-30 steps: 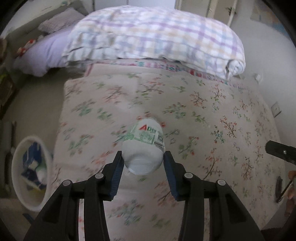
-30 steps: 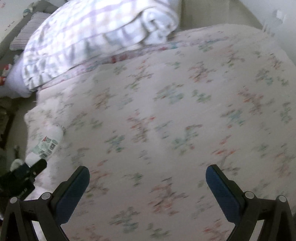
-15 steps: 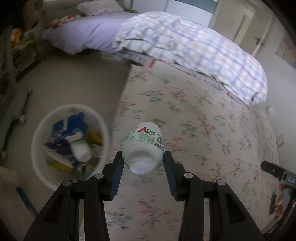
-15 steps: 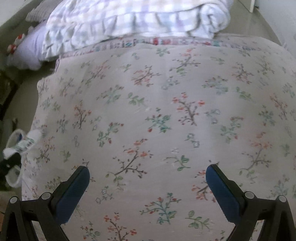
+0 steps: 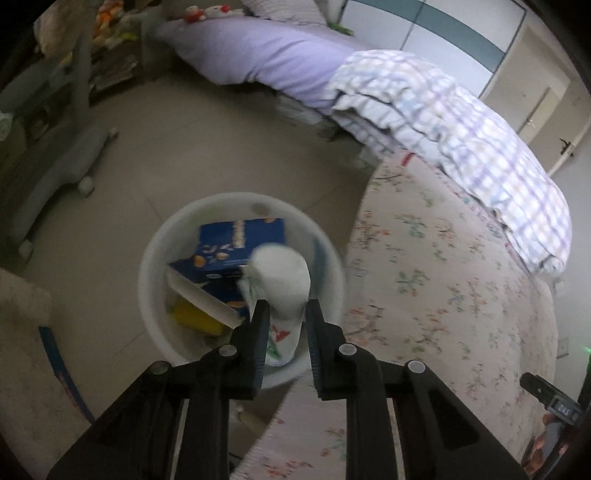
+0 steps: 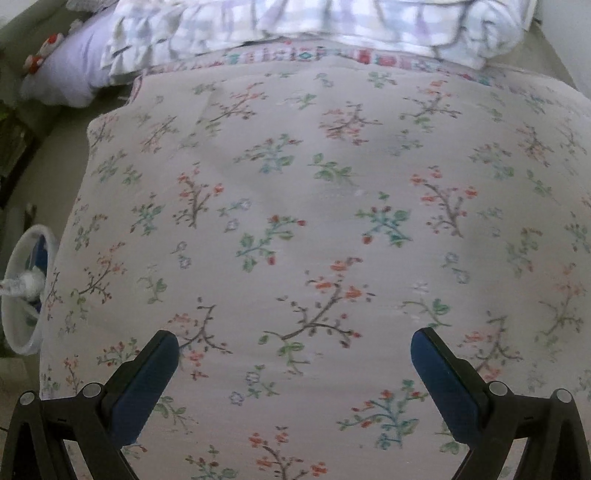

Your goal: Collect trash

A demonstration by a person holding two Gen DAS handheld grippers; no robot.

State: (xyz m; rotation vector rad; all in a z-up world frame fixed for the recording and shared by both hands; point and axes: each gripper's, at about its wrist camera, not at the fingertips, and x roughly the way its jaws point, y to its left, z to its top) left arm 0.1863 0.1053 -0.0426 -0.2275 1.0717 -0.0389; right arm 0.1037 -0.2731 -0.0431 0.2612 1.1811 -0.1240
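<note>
My left tongs (image 5: 285, 314) are clamped on one white plastic bottle (image 5: 282, 286), its green and red label squeezed between the two dark pads and its pale rounded end pointing away from me. I hold it directly over the white round bin (image 5: 155, 236) that stands on the floor just beside the edge of the bed. Inside the bin I count one large blue printed box (image 5: 236, 243) leaning against the far wall, one white flat piece (image 5: 201, 297) lying slantwise across the middle, and one yellow item (image 5: 195, 317) low at the near side; whatever lies under these is hidden by the bottle and my tongs. From my right wrist the same bin (image 6: 16, 332) shows at the far left, with the bottle (image 6: 26, 284) blurred above its rim.

My right tongs (image 6: 295, 356) are spread wide, two blue pads with nothing between them, hovering over the floral bedspread (image 6: 314, 206). Nothing loose lies on the stretch of bedspread I can see.

Further off, one checked quilt (image 5: 461, 125) is bunched along the head of the bed. Beyond it lies one lilac mattress (image 5: 266, 55), and at its far end sits a red and white soft toy (image 5: 201, 11)
</note>
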